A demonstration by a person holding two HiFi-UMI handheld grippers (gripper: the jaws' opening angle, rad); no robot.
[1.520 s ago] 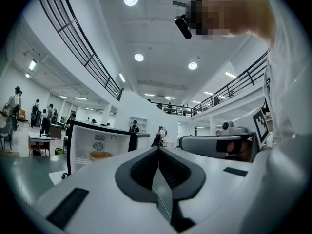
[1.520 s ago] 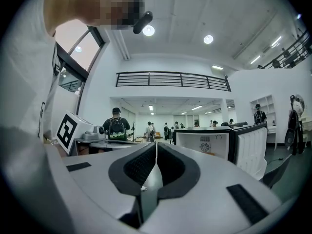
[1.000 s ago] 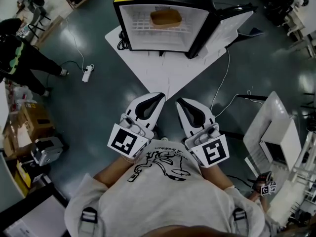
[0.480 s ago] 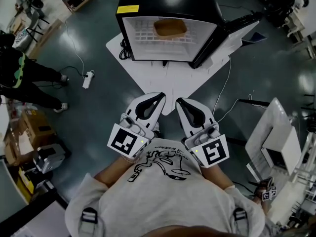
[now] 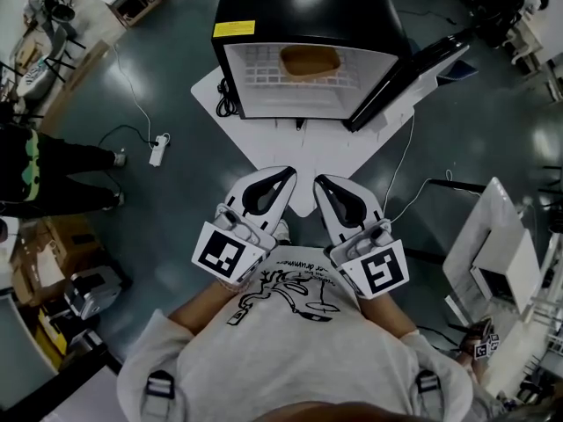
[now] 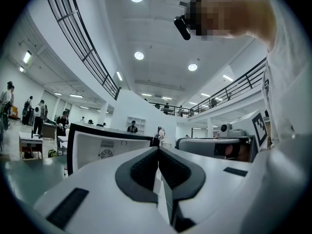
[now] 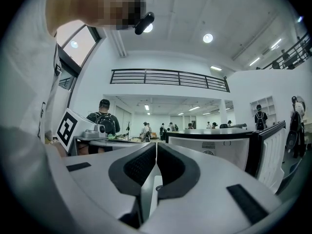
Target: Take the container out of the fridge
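The shallow tan oval container [image 5: 310, 61] sat on the white wire shelf [image 5: 264, 65] inside the open black fridge [image 5: 308, 3], too small and dim to show any contents, while the left tool [image 5: 286, 176] and right tool [image 5: 321, 183], well short of it, were clamped together on nothing.

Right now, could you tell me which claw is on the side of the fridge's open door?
The right claw: the fridge door hangs open on its side, away from the left claw.

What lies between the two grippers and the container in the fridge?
In the head view, only a flat white board and the wire shelf inside the fridge.
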